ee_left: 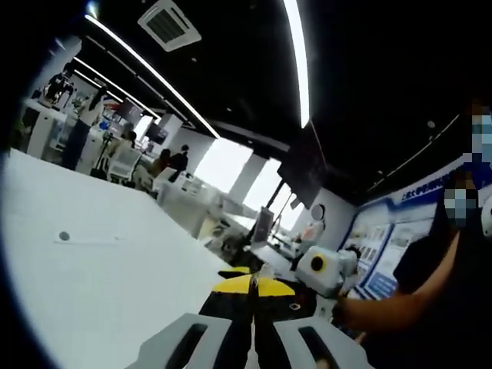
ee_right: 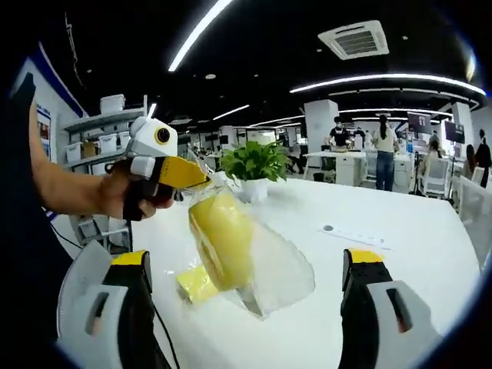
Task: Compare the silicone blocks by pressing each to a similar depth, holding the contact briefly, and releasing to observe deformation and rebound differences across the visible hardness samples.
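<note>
The left tongs (ee_right: 201, 179) pinch the top of a crinkly clear plastic bag (ee_right: 269, 265) holding a smooth yellow silicone block (ee_right: 219, 238), lifted above the white surface (ee_right: 400, 269); another yellow piece (ee_right: 194, 283) lies beneath. The right tongs (ee_right: 246, 307) gape open. A leafy potted plant (ee_right: 256, 163) stands behind.

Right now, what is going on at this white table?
A person holds a gripper in each hand. The left gripper pinches the top of a clear plastic bag with a yellow block inside, lifted above the white table. A smaller yellow piece lies below. The right gripper stands open facing the bag.
</note>
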Tool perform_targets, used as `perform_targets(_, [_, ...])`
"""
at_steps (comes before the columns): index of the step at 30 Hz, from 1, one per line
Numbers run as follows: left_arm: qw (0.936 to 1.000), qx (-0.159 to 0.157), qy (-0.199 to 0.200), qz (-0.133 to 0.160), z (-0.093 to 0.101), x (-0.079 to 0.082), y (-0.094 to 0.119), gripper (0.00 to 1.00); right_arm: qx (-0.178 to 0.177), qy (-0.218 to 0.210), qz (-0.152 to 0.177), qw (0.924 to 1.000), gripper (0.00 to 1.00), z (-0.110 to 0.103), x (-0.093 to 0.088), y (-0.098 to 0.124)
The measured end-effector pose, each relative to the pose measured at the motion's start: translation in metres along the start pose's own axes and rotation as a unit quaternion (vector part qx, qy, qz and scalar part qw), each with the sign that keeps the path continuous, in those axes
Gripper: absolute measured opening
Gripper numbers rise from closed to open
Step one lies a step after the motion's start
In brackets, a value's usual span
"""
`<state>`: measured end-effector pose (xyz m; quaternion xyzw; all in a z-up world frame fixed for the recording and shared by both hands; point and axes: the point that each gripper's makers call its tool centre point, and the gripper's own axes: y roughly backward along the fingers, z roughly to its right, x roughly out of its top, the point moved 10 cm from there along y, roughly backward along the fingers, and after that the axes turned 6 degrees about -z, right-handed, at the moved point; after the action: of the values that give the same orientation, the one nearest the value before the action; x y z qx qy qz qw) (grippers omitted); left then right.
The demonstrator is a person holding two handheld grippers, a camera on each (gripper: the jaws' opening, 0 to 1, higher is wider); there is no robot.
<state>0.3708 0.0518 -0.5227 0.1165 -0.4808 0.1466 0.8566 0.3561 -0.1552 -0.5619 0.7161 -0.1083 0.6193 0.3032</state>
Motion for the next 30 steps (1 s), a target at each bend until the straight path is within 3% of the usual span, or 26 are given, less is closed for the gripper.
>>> perform_targets(9, [0.9995,-0.001,0.026,0.021,-0.001,0.004,-0.003,0.0,-0.052,-0.032,0.046,0.9971,0.96,0.007,-0.011,0.031])
perform_targets(14, [0.9992,0.008,0.033,0.019,-0.003,-0.007,-0.007,0.0,-0.066,-0.058,0.063,0.9942,0.96,0.01,-0.025,0.047])
perform_targets(30, [0.9943,0.031,0.1,0.021,-0.013,-0.056,-0.011,0.0,-0.086,-0.078,0.029,0.9928,0.97,0.006,-0.059,0.062])
